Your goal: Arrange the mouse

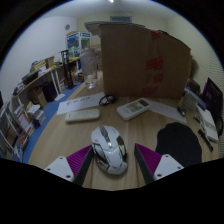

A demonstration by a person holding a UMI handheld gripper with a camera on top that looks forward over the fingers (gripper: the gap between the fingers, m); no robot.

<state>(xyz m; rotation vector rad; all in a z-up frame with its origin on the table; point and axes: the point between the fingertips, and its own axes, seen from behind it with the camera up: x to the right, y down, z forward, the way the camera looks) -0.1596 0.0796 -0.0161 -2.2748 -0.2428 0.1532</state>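
A white and grey mouse [109,148] lies on the wooden desk [150,130], between my two fingers and reaching a little ahead of them. My gripper [112,164] is open. The left purple pad [76,161] is close to the mouse's side, and a small gap shows at the right pad [149,159]. The mouse rests on the desk on its own.
A white keyboard [84,104] and a small dark object [107,99] lie beyond the mouse, with a white remote-like device [133,108] to the right. A large cardboard box [140,55] stands behind. A black item [181,142] lies right of the fingers. Shelves [20,115] stand at the left.
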